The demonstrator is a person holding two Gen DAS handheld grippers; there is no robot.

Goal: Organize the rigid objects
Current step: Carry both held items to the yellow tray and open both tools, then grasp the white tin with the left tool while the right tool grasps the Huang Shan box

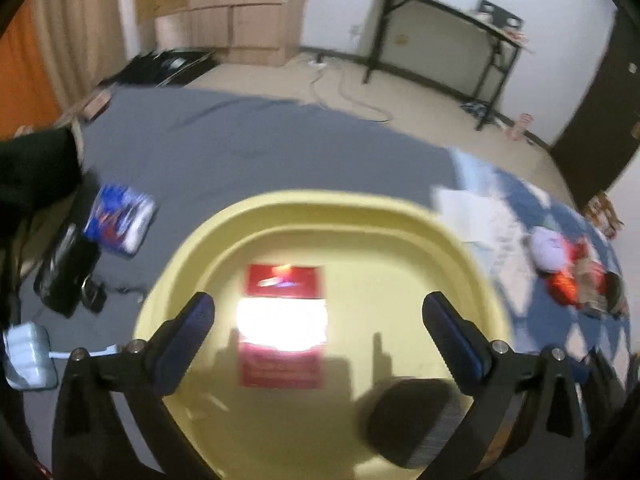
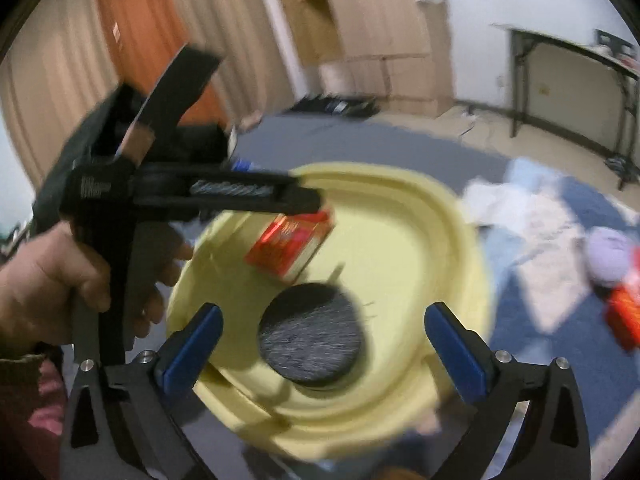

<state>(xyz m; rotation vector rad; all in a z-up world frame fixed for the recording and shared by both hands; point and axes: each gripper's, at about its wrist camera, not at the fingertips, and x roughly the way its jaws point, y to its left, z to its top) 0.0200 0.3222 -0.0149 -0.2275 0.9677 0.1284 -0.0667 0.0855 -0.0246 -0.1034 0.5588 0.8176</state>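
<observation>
Both the left gripper and the right gripper hang spread wide and empty over the yellow basin. Inside it lie a red box and a dark round disc, apart from each other. The box looks light, stiff and glossy, perhaps slippery, so its long side edges seem the best hold.

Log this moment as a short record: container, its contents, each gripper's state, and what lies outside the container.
container: yellow tub on grey sheet
contents: red box and black round disc, both lying on the tub floor
left gripper: open, empty, above the red box
right gripper: open, empty, above the disc
outside, left: blue packet
outside, right: lilac item, blurred
</observation>
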